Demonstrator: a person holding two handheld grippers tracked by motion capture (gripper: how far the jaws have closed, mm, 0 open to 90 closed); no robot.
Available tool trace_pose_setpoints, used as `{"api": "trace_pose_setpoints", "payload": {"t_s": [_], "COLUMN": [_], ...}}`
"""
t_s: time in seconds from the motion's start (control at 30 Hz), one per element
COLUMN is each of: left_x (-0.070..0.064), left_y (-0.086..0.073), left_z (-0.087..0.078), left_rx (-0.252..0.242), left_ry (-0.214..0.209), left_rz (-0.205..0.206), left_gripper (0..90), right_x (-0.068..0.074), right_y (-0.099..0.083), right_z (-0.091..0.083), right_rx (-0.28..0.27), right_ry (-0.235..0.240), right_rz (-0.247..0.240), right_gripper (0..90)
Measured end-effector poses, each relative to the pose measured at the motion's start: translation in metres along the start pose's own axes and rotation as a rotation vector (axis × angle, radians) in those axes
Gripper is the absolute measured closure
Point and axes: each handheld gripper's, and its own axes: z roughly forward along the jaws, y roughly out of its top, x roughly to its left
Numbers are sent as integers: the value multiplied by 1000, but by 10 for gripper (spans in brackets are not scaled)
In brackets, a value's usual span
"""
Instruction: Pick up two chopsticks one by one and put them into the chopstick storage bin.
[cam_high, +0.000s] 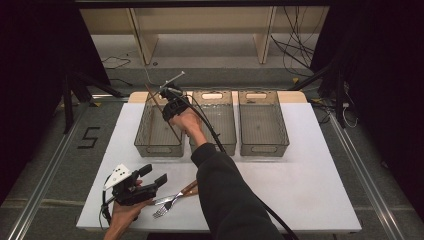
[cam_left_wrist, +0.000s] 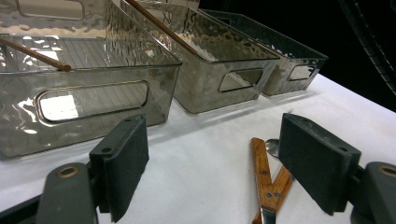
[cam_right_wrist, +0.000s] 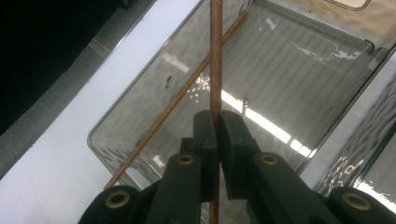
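On white table (cam_high: 300, 190): right gripper (cam_right_wrist: 215, 122) clenches chopstick (cam_right_wrist: 215, 56) over bin (cam_high: 142, 137); left gripper (cam_left_wrist: 212, 168) released.

A thin brown wooden chopstick (cam_right_wrist: 215, 60) stands pinched in the right claw (cam_right_wrist: 217, 122) above the leftmost of three smoky clear plastic bins (cam_right_wrist: 140, 100), crossing over a second chopstick (cam_right_wrist: 177, 100) that lies aslant inside that bin, leaning up to its rim.
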Motion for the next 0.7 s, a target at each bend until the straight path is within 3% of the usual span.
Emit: {"api": "trace_pose_setpoints", "payload": {"t_s": [0.7], "left_x": [0], "left_y": [0], "left_z": [0], "left_rx": [-3], "left_ry": [-3], "left_rz": [-7], "left_gripper": [240], "right_x": [-4], "right_y": [4], "right_z": [11], "right_rx": [-4], "right_ry": [-14], "right_rz": [51], "right_gripper": [857]}}
